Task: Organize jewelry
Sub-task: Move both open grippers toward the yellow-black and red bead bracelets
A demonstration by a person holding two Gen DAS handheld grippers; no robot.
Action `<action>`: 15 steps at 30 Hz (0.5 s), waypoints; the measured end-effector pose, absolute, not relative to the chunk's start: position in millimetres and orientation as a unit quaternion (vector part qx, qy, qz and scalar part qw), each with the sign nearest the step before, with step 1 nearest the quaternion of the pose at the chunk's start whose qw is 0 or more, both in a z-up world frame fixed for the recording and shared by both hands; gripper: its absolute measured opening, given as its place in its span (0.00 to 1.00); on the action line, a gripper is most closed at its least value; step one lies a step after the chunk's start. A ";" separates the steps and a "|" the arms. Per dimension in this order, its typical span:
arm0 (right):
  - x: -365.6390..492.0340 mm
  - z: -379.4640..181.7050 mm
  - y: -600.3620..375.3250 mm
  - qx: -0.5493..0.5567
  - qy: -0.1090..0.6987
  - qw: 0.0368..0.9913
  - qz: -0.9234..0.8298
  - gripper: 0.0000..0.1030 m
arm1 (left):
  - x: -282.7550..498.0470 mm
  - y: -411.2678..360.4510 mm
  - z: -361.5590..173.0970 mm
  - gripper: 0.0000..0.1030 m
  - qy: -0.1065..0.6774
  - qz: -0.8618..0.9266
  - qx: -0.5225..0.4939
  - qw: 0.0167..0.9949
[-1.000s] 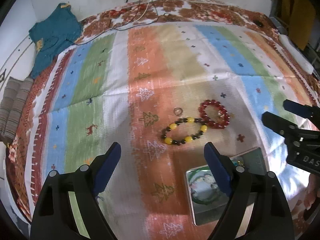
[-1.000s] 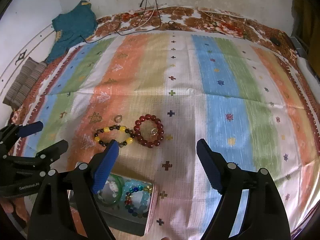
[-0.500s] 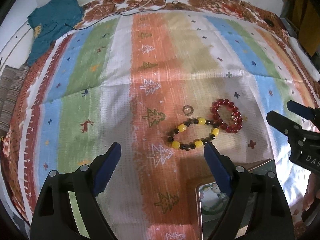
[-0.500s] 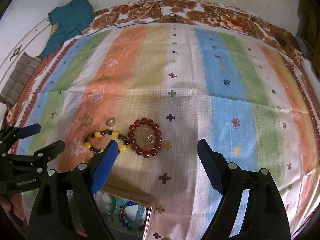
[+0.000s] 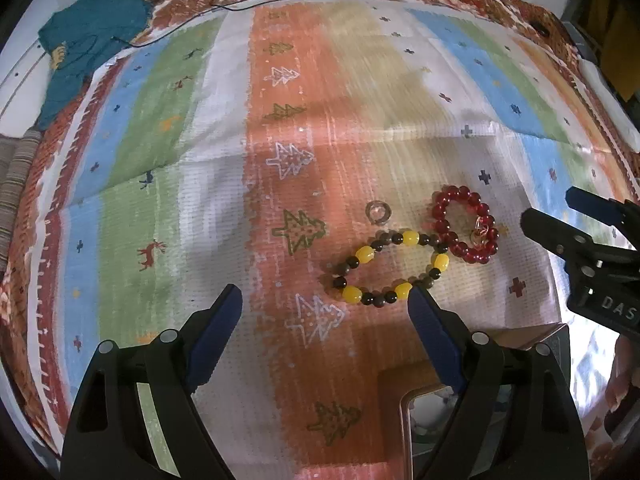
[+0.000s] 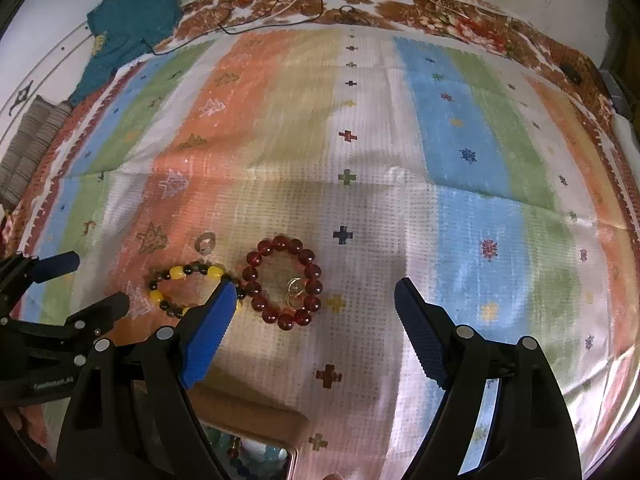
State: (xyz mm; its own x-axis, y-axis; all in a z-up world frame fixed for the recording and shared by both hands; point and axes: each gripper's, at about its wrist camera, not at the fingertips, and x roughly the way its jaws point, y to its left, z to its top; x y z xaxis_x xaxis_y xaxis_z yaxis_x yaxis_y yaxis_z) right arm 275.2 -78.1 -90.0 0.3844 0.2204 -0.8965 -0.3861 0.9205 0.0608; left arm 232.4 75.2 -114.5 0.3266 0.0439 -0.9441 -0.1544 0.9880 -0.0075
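Observation:
A yellow-and-dark bead bracelet [image 5: 390,270] lies on the striped cloth, touching a red bead bracelet [image 5: 466,226] with small gold rings [image 5: 480,234] inside it. A clear ring [image 5: 378,213] lies just beyond them. My left gripper [image 5: 326,302] is open and empty, just short of the yellow bracelet. My right gripper [image 6: 314,294] is open and empty, with the red bracelet [image 6: 286,284] between its fingertips' line; the yellow bracelet [image 6: 188,286] sits by its left finger. An open jewelry box [image 6: 248,454] with beads is at the bottom edge.
The striped cloth [image 6: 460,140] covers a bed. A teal garment [image 5: 90,36] and folded grey fabric [image 5: 14,184] lie far left. Cables [image 6: 296,4] run along the far edge. The box corner [image 5: 424,412] sits under my left gripper's right finger.
Both grippers have moved forward toward the bracelets, so the bracelets sit nearer the fingertips and the jewelry box has slid to the bottom edge of both views. Jaws stayed open.

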 end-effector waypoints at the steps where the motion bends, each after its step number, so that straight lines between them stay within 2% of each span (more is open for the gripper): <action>1: 276.5 -91.9 -77.2 -0.080 0.526 0.827 0.182 0.79 | 232.9 75.0 -115.3 0.81 0.578 0.060 -0.047 0.812; 11: 289.4 -112.5 -68.1 -0.100 0.546 0.813 0.176 0.79 | 243.4 77.1 -136.0 0.80 0.602 0.058 -0.043 0.796; 15: 296.3 -123.5 -63.6 -0.113 0.553 0.808 0.166 0.79 | 248.3 78.9 -146.2 0.76 0.613 0.057 -0.041 0.787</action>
